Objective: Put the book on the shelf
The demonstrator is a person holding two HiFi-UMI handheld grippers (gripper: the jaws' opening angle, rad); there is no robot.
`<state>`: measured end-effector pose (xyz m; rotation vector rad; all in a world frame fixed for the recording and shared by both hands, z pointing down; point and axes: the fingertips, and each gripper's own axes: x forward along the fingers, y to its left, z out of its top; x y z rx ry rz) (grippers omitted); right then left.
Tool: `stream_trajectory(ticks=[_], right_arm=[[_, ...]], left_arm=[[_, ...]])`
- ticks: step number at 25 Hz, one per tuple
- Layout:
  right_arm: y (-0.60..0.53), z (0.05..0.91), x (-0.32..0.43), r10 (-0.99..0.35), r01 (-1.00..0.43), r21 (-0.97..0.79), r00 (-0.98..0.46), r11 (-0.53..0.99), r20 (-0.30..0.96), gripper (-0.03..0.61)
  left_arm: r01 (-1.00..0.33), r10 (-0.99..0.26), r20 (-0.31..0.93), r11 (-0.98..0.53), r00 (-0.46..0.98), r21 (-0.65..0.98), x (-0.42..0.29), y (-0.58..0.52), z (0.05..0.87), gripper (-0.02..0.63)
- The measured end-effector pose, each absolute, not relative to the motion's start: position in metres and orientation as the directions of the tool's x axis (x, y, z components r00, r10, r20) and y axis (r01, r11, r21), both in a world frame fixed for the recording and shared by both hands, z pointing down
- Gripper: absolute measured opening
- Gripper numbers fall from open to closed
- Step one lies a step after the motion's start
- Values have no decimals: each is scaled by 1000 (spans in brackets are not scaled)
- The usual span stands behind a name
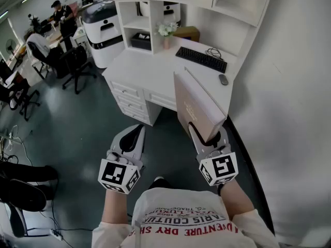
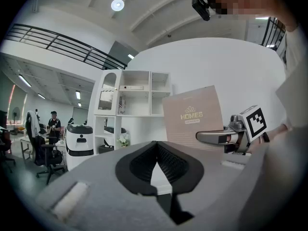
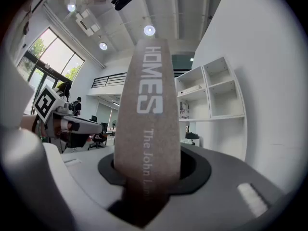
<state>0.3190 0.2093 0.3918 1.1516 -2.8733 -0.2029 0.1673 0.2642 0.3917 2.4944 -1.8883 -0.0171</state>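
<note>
Your right hand-held gripper [image 1: 207, 136] clamps the book [image 1: 199, 99]; your left hand-held gripper [image 1: 137, 132] is closed, empty. The shelf [image 1: 139, 25] is well apart, so placing remains.

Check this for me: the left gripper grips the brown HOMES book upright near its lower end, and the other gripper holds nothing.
Wrong gripper. The right gripper grips the brown HOMES book upright near its lower end, and the left gripper holds nothing. The right gripper view shows the book's spine between its jaws.

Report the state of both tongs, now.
Left tongs: closed, empty.
Right tongs: closed on the book.
</note>
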Motion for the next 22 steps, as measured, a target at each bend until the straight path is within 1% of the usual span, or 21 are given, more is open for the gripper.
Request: stream_trajectory(ticks=[14,22], right_arm=[[189,408,323,-703,-701,69,-711,709,6,176],[145,422,294,-706,-705,48,-707,708,29,176]], left_arm=[[-964,-963,45,-265,265,17,167,250,407,5],[-966,-964,66,-256,257,24,137,210,423,5]])
